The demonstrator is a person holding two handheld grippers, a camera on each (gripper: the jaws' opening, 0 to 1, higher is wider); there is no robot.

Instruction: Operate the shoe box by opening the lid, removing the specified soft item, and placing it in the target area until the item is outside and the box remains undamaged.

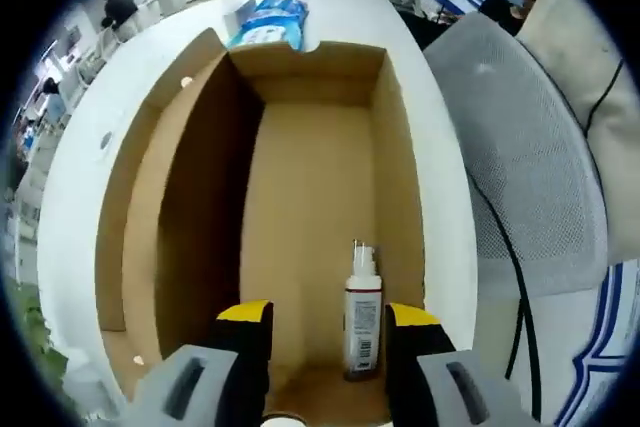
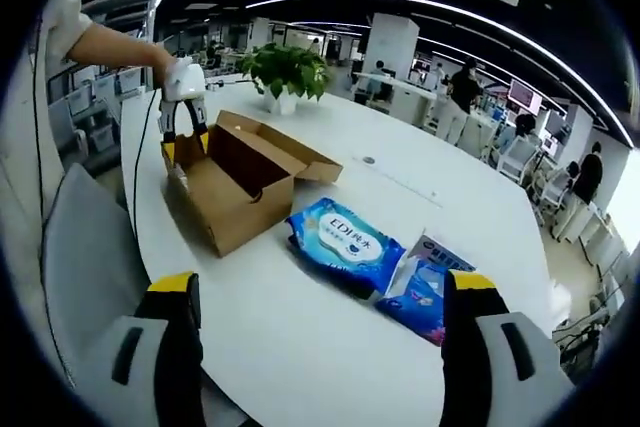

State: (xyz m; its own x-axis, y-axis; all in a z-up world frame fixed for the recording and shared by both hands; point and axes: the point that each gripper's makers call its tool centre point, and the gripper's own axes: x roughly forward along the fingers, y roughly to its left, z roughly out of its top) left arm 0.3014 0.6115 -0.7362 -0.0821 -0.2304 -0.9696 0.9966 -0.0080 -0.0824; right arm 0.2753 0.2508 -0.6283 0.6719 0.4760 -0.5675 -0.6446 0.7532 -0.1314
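Blue wipes pack (image 2: 343, 245): I read "EDI" in white, followed by characters too small for me to make out.
Spray bottle label (image 1: 361, 325): print illegible to me (barcode visible, nothing readable).

White table (image 2: 400, 187) bearing shoe box (image 2: 235, 192), wipes packs (image 2: 345, 244), potted plant (image 2: 285, 72)

Shoe box (image 2: 240, 192) open on desk (image 2: 330, 337), my left claw (image 2: 184, 137) over its end. Spray bottle (image 1: 362, 312) upright inside box, near wall, between my claw tips. Wipes pack (image 2: 345, 244) on desk beside box; plant (image 2: 284, 71) behind.
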